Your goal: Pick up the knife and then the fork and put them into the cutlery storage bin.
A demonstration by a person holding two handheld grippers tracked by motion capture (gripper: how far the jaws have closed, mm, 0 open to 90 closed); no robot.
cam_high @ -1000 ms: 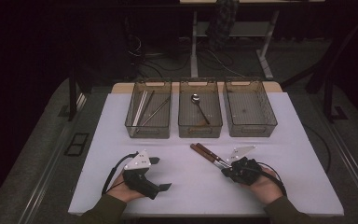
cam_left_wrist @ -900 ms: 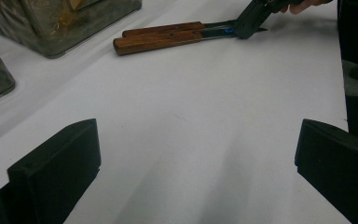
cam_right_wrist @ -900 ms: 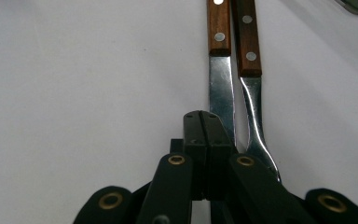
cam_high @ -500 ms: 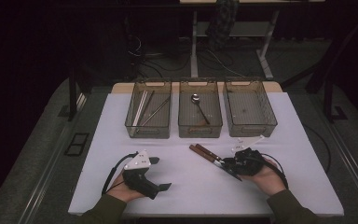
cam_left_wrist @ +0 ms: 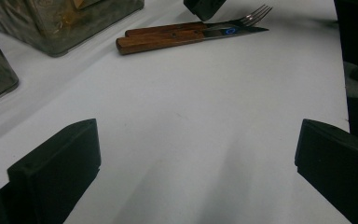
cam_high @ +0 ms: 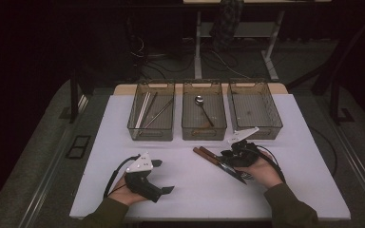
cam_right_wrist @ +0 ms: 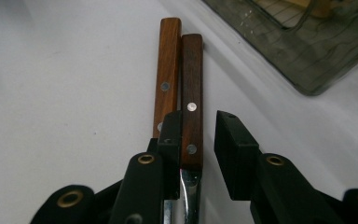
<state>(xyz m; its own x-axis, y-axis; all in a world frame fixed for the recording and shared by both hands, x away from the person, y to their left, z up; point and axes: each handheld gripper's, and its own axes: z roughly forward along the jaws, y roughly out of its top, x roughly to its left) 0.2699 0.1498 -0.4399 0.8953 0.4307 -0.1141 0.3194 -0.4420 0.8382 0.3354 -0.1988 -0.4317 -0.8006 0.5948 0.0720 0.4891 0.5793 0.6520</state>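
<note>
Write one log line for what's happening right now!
right gripper: jaws just opening, straddling darker wooden handle | left gripper: open, idle | fork beside knife

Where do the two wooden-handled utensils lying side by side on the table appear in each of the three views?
High view: the wooden-handled utensils lie right of centre on the white table, by the right gripper.
Left gripper view: top centre, handles left, fork tines right.
Right gripper view: centre, handles pointing up; the jaws, which have just been opening, straddle the darker handle.
Shared landmark: the middle bin's near corner.
</note>
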